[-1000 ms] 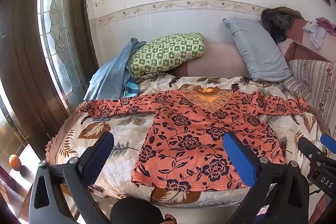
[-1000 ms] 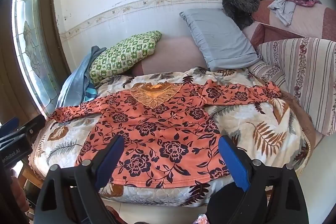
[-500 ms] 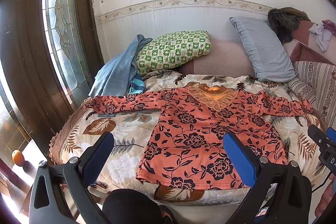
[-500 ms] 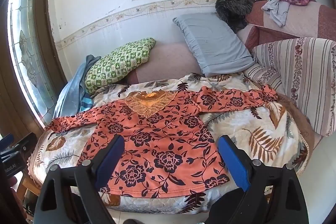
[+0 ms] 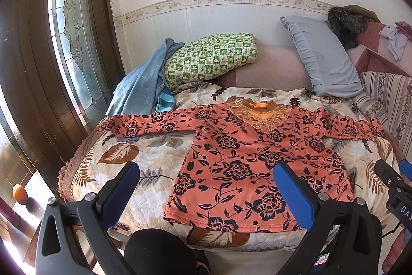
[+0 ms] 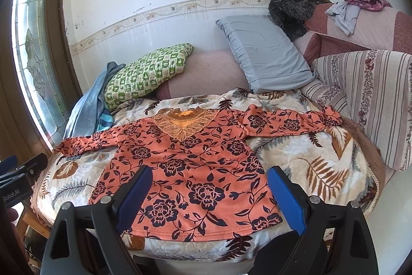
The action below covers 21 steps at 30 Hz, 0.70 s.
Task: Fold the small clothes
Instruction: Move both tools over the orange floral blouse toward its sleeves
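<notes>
1. Left wrist view: left hand-held gripper [image 5: 206,187] wide open, empty, above the bed's near edge.
2. Right hand-held gripper [image 6: 207,191] wide open, empty.
3. Orange floral long-sleeved blouse [image 5: 255,159] lies flat, sleeves spread, on leaf-print quilted bed cover [image 5: 144,166].

pillows [image 5: 211,56] behind, quilt [image 5: 154,153] front open

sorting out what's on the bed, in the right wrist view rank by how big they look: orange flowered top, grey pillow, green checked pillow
1. orange flowered top, clearly largest, though nearest the camera
2. grey pillow
3. green checked pillow, close to the grey one, so that order is unsure
</notes>
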### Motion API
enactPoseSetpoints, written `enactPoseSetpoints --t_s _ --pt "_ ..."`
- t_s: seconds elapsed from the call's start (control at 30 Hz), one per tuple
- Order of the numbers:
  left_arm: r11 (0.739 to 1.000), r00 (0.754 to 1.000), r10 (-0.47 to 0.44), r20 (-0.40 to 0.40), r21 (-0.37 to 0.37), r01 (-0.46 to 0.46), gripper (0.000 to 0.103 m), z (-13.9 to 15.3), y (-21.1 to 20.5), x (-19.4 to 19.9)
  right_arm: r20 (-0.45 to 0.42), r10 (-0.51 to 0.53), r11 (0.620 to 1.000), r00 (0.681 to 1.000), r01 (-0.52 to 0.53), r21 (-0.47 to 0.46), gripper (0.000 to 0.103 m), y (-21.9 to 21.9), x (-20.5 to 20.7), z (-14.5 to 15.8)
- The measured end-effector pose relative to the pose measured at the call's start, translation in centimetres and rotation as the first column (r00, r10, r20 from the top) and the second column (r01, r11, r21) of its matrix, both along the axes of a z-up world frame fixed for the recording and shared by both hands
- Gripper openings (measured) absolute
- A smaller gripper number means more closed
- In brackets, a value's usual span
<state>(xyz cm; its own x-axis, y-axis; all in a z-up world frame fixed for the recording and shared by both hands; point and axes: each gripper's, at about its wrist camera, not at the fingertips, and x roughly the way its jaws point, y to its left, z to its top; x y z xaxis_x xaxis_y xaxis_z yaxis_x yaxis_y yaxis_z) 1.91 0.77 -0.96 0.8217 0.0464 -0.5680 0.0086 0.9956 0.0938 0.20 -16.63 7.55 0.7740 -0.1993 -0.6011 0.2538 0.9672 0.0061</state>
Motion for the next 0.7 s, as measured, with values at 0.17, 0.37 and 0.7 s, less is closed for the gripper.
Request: enactPoseSetpoints --t_s 0.17,0.37,0.7 --pt "1.0 1.0 0.006 -0.017 -0.008 -0.006 0.103 -0.6 0.4 0.5 -0.013 0.003 1.0 1.0 -0.003 -0.008 0.093 0.4 0.4 -0.5" --pt "1.0 0.999 0.015 -0.035 -0.009 -0.015 0.103 -1.3 1.0 1.0 -0.038 0.019 1.0 0.999 -0.02 -0.024 0.093 1.3 0.8 -1.2" --pt "0.999 0.997 0.039 -0.065 -0.025 -0.04 0.103 -2.6 2.4 1.9 -0.076 0.034 0.998 0.997 -0.037 -0.044 0.093 2.6 1.7 -2.1"
